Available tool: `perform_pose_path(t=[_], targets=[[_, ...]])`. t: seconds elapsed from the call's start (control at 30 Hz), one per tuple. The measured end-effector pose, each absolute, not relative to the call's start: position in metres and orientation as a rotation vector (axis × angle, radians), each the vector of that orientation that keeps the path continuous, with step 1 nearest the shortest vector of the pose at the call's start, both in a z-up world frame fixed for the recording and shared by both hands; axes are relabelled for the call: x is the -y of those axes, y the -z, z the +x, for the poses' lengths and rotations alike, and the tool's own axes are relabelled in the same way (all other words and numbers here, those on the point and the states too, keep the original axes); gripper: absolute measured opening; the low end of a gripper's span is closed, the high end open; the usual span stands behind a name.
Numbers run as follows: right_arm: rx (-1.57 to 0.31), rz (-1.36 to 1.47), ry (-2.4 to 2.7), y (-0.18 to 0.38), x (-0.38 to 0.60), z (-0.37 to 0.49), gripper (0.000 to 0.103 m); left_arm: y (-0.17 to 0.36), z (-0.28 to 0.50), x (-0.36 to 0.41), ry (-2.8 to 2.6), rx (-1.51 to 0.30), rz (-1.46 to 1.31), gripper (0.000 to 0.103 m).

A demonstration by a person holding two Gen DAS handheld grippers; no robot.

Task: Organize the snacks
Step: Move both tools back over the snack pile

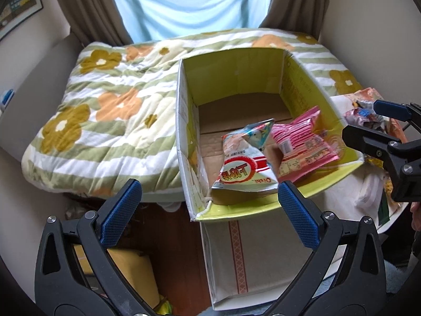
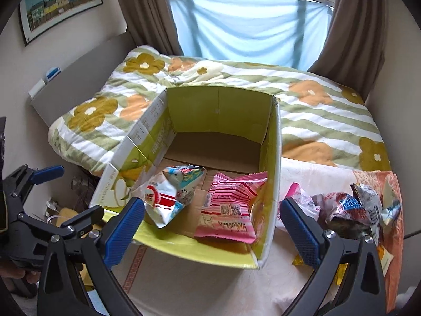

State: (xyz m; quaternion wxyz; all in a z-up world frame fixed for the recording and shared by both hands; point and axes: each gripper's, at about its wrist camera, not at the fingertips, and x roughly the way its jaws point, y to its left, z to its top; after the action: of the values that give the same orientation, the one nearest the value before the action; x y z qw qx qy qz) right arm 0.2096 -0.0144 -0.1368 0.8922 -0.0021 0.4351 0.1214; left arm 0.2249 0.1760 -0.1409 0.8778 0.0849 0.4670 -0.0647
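- Both the left claw [image 1: 209, 210] and right claw [image 2: 210, 226] gape wide, empty, just before the box [image 2: 273, 158].
- Inside lie a white snack bag [image 2: 165, 197] and pink packet [image 2: 231, 208], crinkled, side by side.

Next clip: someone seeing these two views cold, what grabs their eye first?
Most likely the open cardboard box with yellow-green inner walls, resting against the flower-patterned quilt. Two snacks lie on its floor: a white-and-red crisp bag and, beside it, a pink striped packet. To the right, outside the box, more crumpled snack wrappers lie in a heap, and both the left gripper and right gripper stand open and empty.
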Motion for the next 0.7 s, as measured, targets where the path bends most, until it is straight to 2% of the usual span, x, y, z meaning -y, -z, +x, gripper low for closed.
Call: perform_pose_path(t=[0.33,0.7], targets=[[-0.853,0.026,-0.150,0.107,0.049,0.168,0.102,0.116,0.210,-0.141,0.281,-0.901,0.168,0.103],[-0.798,0.069,-0.062,0.082,0.157,0.160,0.102,0.096,0.210,-0.036,0.384,-0.853,0.188,0.103]])
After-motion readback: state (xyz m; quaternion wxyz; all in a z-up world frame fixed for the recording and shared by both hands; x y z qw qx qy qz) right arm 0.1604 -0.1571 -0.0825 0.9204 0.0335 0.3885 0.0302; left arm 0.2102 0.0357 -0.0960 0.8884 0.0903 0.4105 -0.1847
